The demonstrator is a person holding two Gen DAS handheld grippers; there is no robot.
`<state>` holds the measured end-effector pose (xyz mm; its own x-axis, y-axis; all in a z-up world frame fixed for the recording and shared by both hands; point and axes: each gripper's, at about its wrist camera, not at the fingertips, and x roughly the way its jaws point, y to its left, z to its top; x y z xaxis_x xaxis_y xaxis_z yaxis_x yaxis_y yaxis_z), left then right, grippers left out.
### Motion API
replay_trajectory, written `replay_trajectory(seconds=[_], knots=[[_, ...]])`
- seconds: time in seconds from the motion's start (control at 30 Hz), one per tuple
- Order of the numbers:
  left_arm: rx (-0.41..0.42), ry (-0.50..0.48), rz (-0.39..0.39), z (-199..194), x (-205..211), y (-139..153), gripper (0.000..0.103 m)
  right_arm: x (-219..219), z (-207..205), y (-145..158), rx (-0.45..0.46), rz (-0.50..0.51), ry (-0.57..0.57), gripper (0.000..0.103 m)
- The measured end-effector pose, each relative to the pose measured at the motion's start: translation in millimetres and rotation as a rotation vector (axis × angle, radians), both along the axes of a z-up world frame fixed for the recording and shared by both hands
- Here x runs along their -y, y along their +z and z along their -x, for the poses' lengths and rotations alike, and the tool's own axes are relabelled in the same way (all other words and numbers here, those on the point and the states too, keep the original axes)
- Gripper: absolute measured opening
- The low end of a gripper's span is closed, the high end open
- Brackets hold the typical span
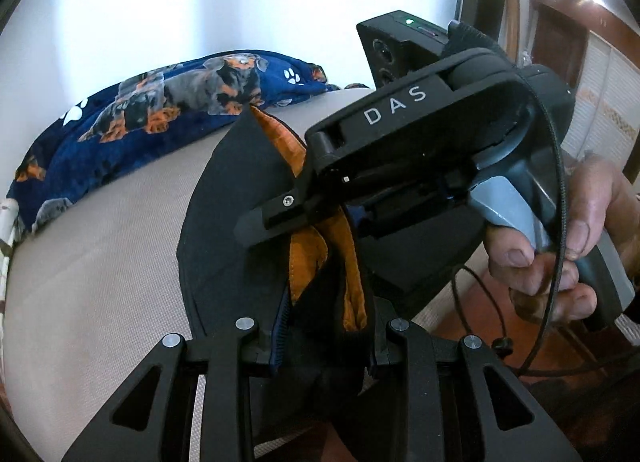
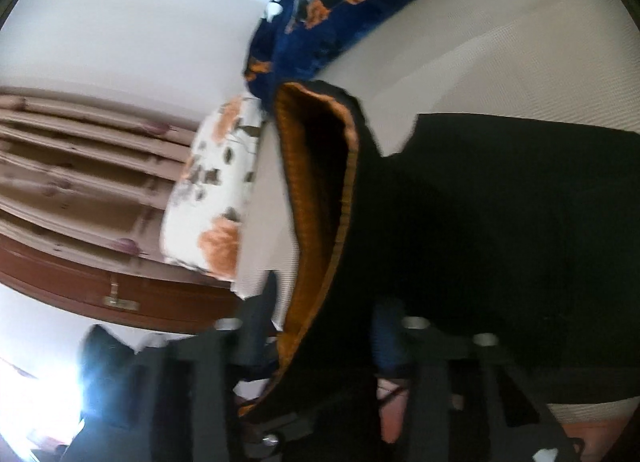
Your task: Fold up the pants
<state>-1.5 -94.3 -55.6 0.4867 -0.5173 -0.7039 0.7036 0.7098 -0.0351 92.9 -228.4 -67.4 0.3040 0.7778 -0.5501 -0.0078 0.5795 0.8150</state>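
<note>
on the bed [image 1: 100, 262], my left gripper [image 1: 320, 338] pinches the pants [image 1: 240, 190] at the orange-lined waist; my right gripper [image 2: 320, 338] clamps the same edge.

**Two wrist views, close over the bed**

The left wrist camera looked down along its fingers across the bed [image 1: 100, 254] toward the white wall, very near the black pants [image 1: 224, 222]. The right wrist camera, blurred and tilted, faced the bed's edge. Both views shared the pants [image 2: 500, 222] and the dog-print blanket [image 1: 160, 102].
</note>
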Motion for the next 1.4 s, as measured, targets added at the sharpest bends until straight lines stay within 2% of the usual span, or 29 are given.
replay_trajectory(seconds=[0.03, 0.1, 0.2, 0.27, 0.37, 0.47, 0.67, 0.77, 1.1, 1.4], knots=[[0.001, -0.004, -0.006, 0, 1, -1, 0.031, 2, 0, -2, 0.002, -0.005, 0.002, 0.025], [0.013, -0.011, -0.026, 3, 5, -2, 0.035, 4, 1, -5, 0.013, 0.014, 0.003, 0.022], [0.057, -0.014, -0.035, 12, 4, 1, 0.055, 12, 6, -11, 0.023, 0.000, -0.019, 0.019], [0.106, -0.004, -0.029, 19, -1, 7, 0.072, 22, 8, -16, 0.026, -0.021, -0.043, 0.018], [0.137, 0.021, -0.002, 24, -14, 16, 0.084, 41, 11, -24, 0.016, -0.076, -0.096, 0.018], [0.153, 0.082, -0.003, 17, -26, 17, 0.085, 58, 17, -28, 0.015, -0.095, -0.138, 0.018], [0.002, 0.202, 0.048, -19, -57, 2, 0.085, 100, 32, -31, 0.024, -0.128, -0.225, 0.018], [-0.035, 0.240, 0.056, -28, -65, -7, 0.085, 126, 40, -31, 0.033, -0.133, -0.276, 0.018], [-0.114, 0.203, -0.031, -36, -46, -37, 0.085, 207, 73, -40, 0.043, -0.144, -0.448, 0.018], [-0.136, 0.174, -0.055, -36, -34, -43, 0.085, 253, 95, -59, 0.029, -0.163, -0.548, 0.018]])
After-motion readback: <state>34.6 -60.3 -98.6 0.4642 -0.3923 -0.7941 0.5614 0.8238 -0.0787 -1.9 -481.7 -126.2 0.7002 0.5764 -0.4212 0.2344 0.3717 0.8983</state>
